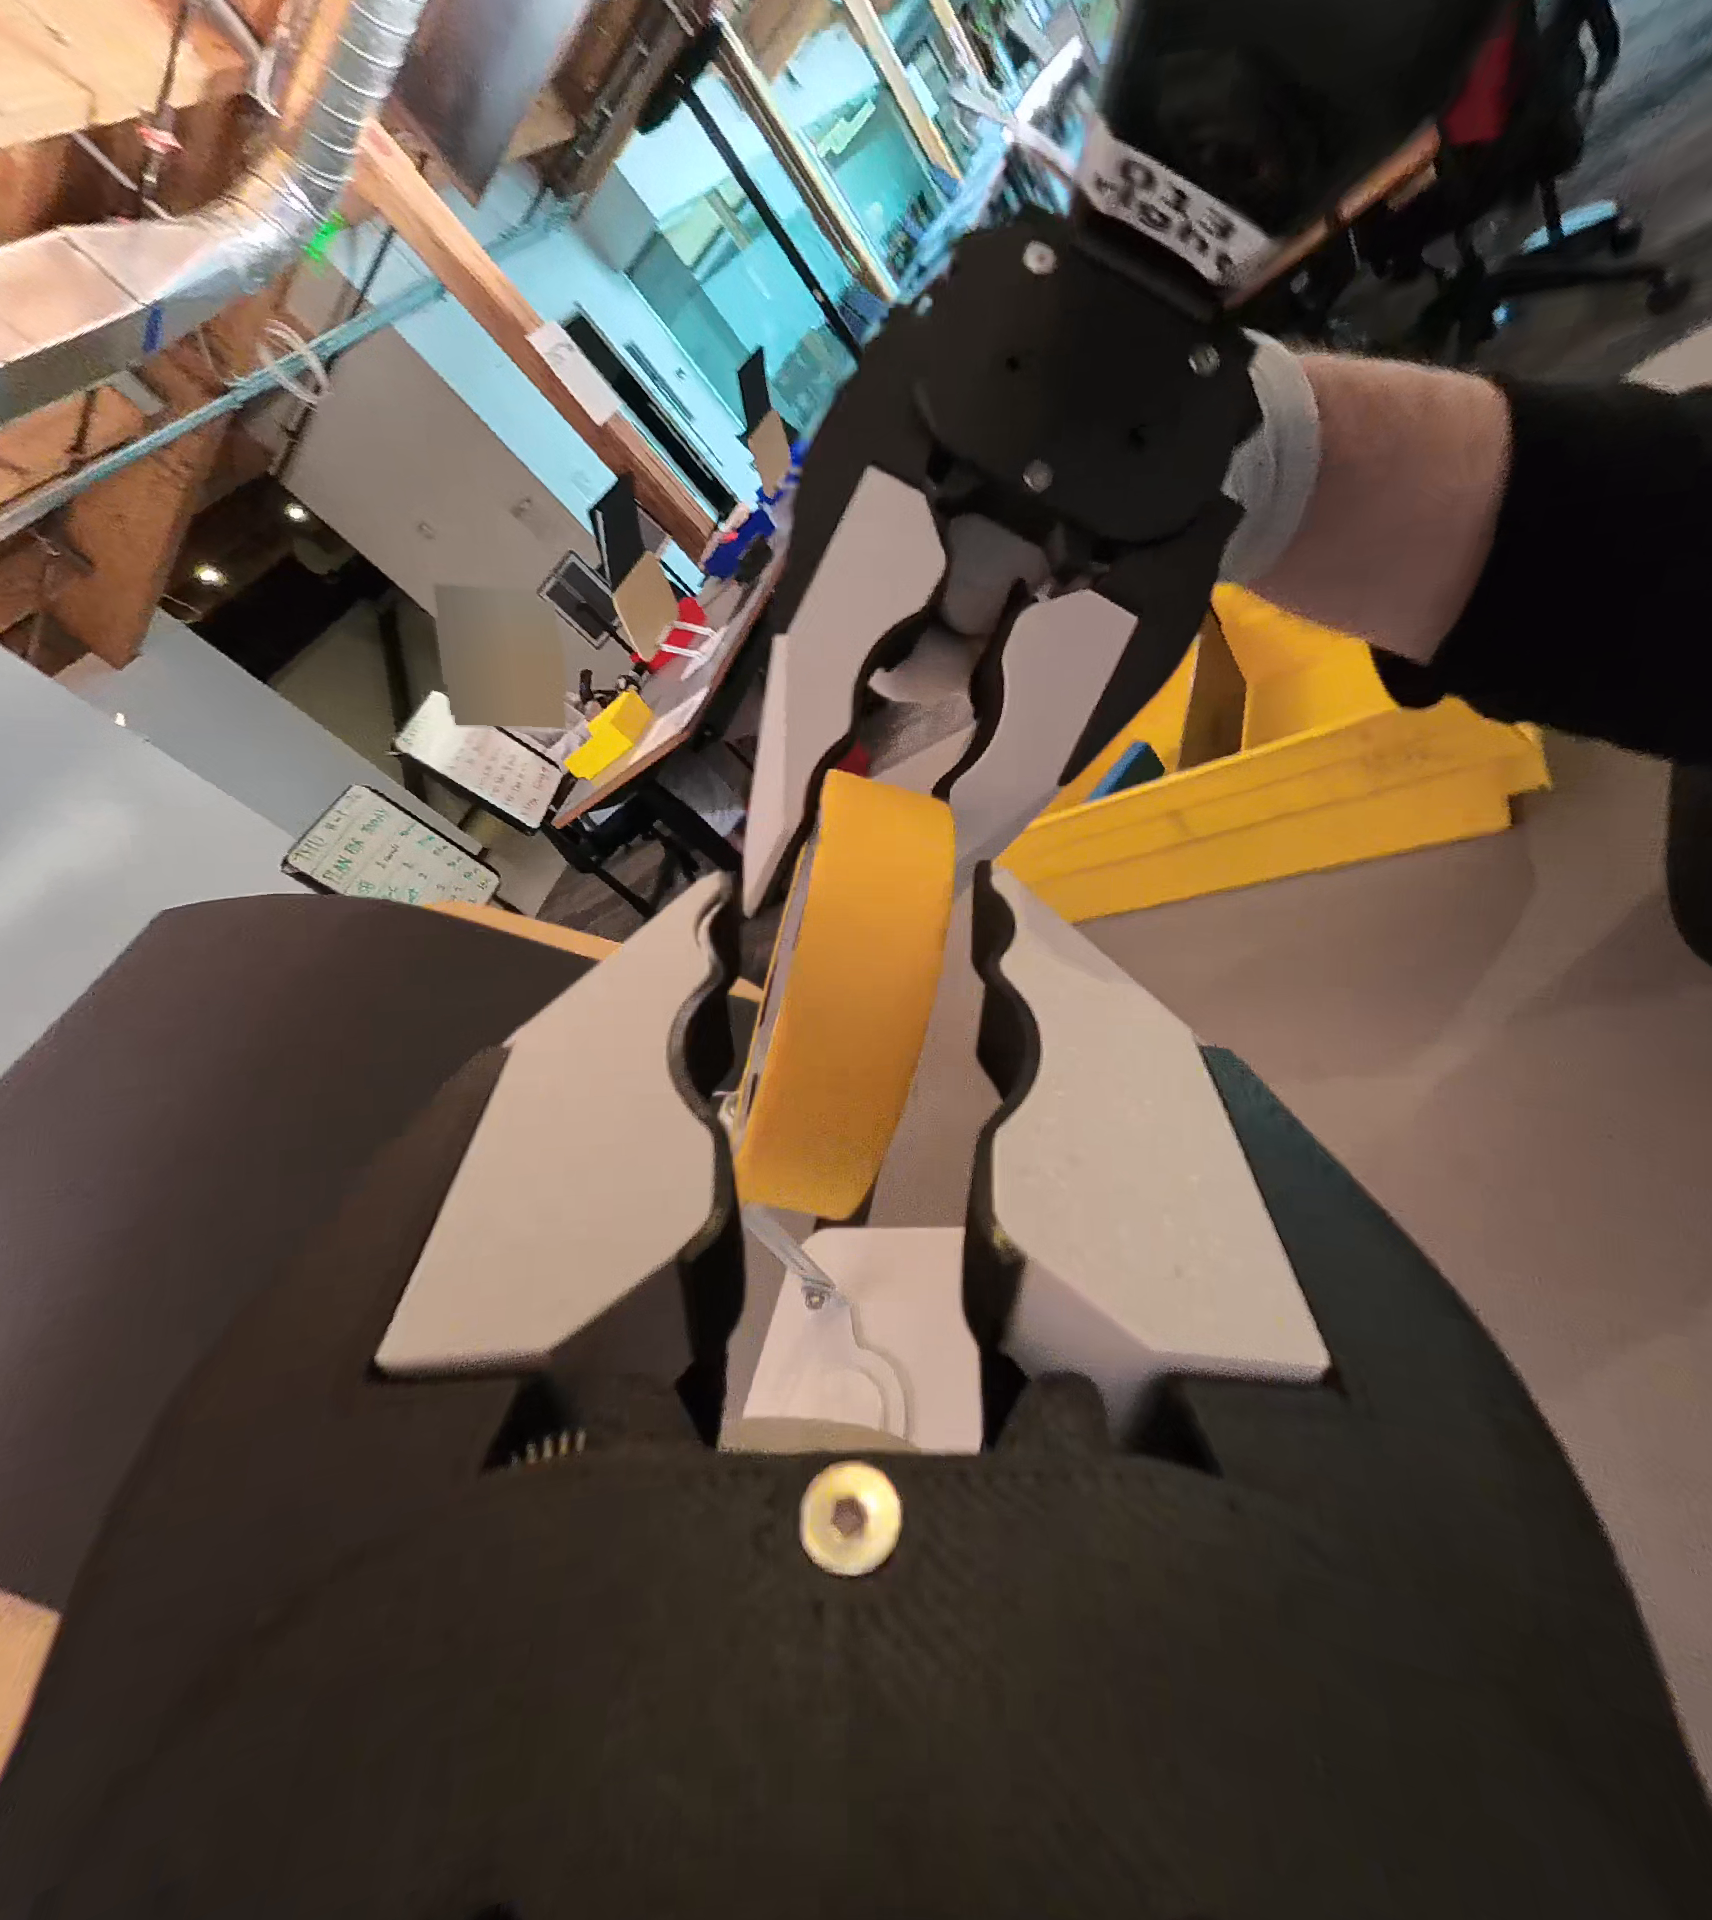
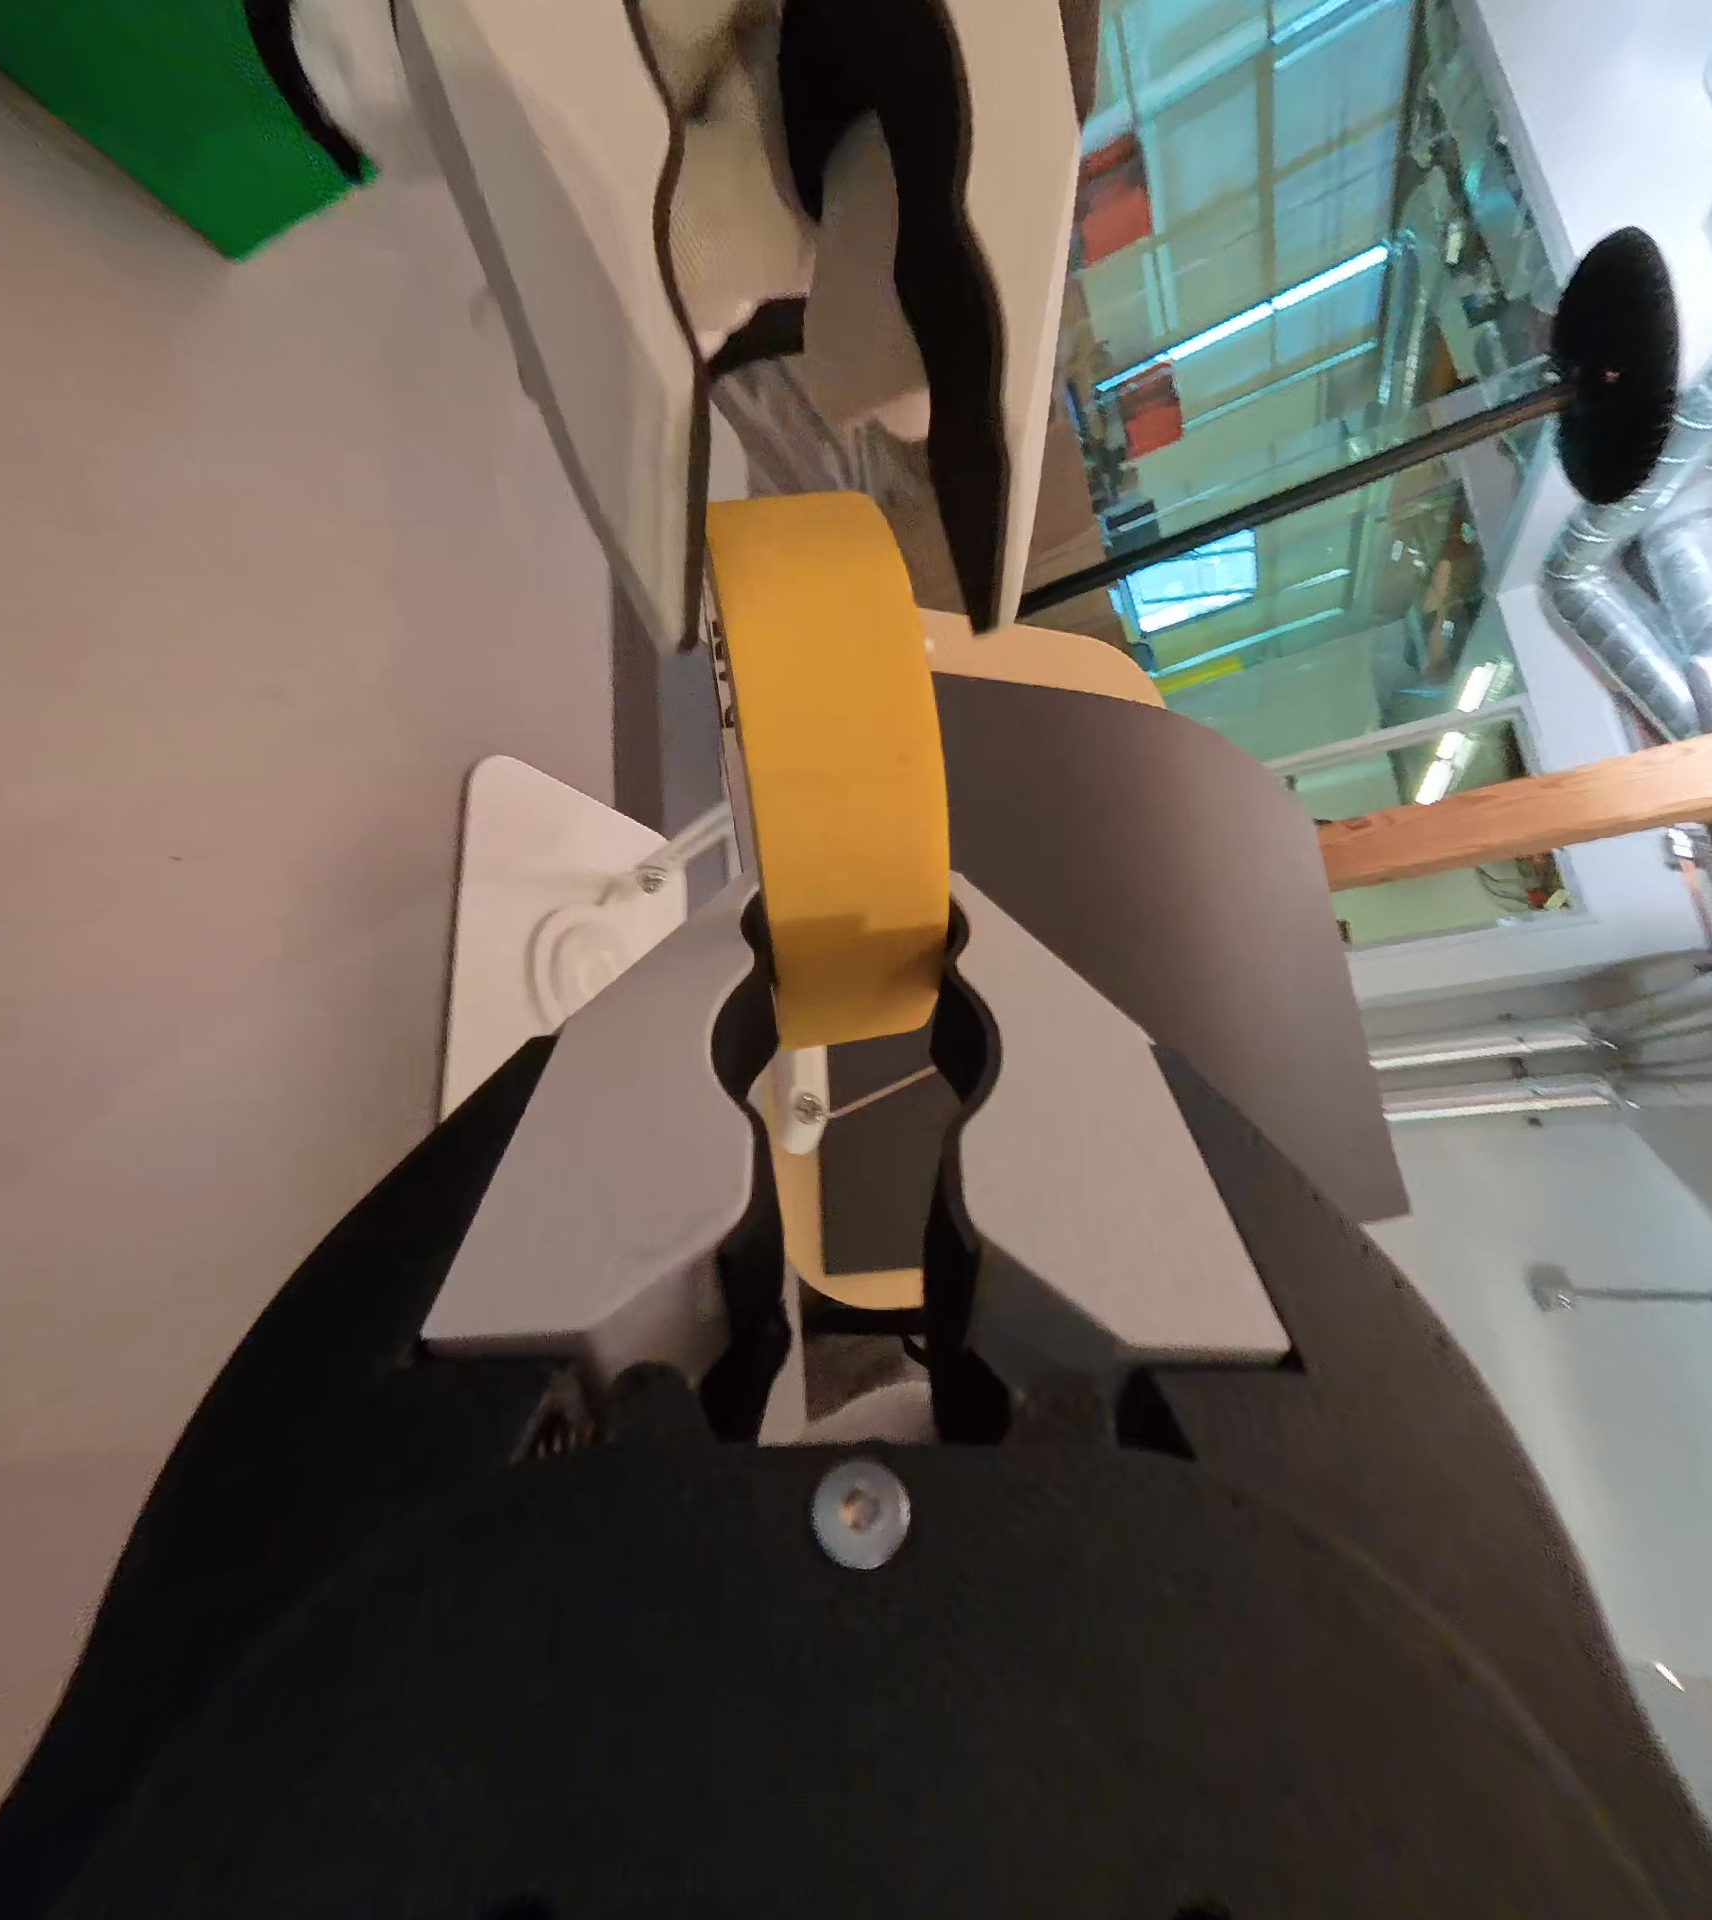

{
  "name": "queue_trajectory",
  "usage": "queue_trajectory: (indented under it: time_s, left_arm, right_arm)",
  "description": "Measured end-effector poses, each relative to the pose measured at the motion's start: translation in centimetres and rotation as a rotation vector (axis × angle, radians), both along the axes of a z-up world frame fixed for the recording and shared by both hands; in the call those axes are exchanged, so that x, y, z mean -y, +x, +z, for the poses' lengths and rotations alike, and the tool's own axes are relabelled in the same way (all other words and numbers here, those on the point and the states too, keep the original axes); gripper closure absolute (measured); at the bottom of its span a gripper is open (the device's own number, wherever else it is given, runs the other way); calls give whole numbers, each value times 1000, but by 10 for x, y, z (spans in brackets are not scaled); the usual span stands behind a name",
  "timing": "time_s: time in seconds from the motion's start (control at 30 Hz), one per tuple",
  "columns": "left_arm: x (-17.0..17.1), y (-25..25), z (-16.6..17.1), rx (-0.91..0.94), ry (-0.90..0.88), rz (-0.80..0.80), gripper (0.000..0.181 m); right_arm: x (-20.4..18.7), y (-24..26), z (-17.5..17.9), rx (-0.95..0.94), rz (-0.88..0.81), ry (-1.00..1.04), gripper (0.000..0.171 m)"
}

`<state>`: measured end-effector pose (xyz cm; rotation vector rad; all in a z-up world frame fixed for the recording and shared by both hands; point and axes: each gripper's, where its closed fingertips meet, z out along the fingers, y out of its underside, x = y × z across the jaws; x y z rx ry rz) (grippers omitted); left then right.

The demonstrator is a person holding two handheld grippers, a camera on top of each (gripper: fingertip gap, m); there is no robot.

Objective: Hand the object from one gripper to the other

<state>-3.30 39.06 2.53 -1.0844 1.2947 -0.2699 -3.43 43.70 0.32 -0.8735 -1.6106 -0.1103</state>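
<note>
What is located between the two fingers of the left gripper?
The yellow tape roll stands edge-on between the left gripper's fingers, with a gap on the right side. The left wrist view shows this; the right gripper pinches its other end.

Pale grey tabletop [image 1: 1454, 1091] with bins at its edges

In the left wrist view, stacked yellow plastic bins [image 1: 1330, 790] rest on the grey surface, with a blue item [image 1: 1138, 771] showing inside them. In the right wrist view, a green box [image 2: 156, 114] sits on the same grey top [image 2: 208, 727], well apart from a white plate with a round moulded mark [image 2: 540, 914] at its edge.
</note>
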Motion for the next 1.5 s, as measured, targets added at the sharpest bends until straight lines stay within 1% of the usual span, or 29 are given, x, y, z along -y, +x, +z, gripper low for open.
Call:
queue_trajectory:
  time_s: [0.1,0.2,0.27,0.33,0.4,0.47,0.6,0.67,0.7,0.8,0.87,0.93,0.97,1.0,1.03,1.07,1.1,1.17,1.23,1.3,1.33,1.4,1.5]
  left_arm:
    - [-7,-11,17,119,-52,16,134]
    - [-16,-29,35,307,-211,-20,134]
    - [-28,-45,42,449,-376,-49,133]
    - [-36,-58,43,571,-578,-136,128]
    - [-45,-68,42,682,-763,-226,116]
    - [-54,-74,39,757,-878,-276,108]
    - [-59,-67,29,756,-973,-296,100]
    - [-58,-60,23,714,-985,-273,103]
    - [-58,-57,19,691,-995,-257,108]
    - [-64,-55,11,682,-999,-219,133]
    - [-64,-54,11,684,-1001,-240,135]
    - [-66,-55,12,701,-990,-226,136]
    - [-67,-55,13,703,-975,-221,139]
    - [-67,-57,15,708,-949,-218,149]
    - [-69,-60,17,718,-927,-200,150]
    - [-70,-62,18,714,-899,-177,151]
    - [-71,-64,18,703,-866,-155,151]
    - [-74,-69,22,709,-805,-109,156]
    - [-75,-73,24,694,-729,-73,157]
    - [-80,-77,22,656,-663,5,157]
    - [-80,-76,20,626,-640,15,157]
    - [-76,-72,21,593,-594,19,157]
    - [-69,-60,18,527,-552,25,157]
  right_arm:
    - [-12,5,14,-43,-69,97,147]
    - [-18,8,35,-110,-127,218,148]
    - [-23,12,50,-147,-190,349,147]
    - [-28,15,65,-160,-273,520,148]
    - [-30,15,76,-167,-343,696,148]
    - [-28,5,75,-161,-361,791,148]
    - [-26,-24,58,-133,-341,893,148]
    - [-26,-35,49,-124,-331,928,148]
    - [-26,-38,47,-125,-330,935,148]
    - [-26,-40,45,-135,-335,943,148]
    - [-26,-40,45,-140,-330,945,148]
    - [-29,-41,43,-136,-329,933,147]
    - [-31,-42,40,-123,-320,910,141]
    - [-32,-45,35,-114,-298,878,133]
    - [-33,-46,33,-116,-281,845,119]
    - [-36,-45,30,-116,-276,802,110]
    - [-38,-45,27,-114,-263,753,109]
    - [-36,-46,19,-117,-192,657,111]
    - [-30,-48,9,-88,-115,548,114]
    - [-21,-45,19,-184,-70,405,120]
    - [-18,-44,23,-232,-47,316,121]
    - [-20,-36,37,-336,-56,211,122]
    - [-29,-26,46,-405,-94,138,122]
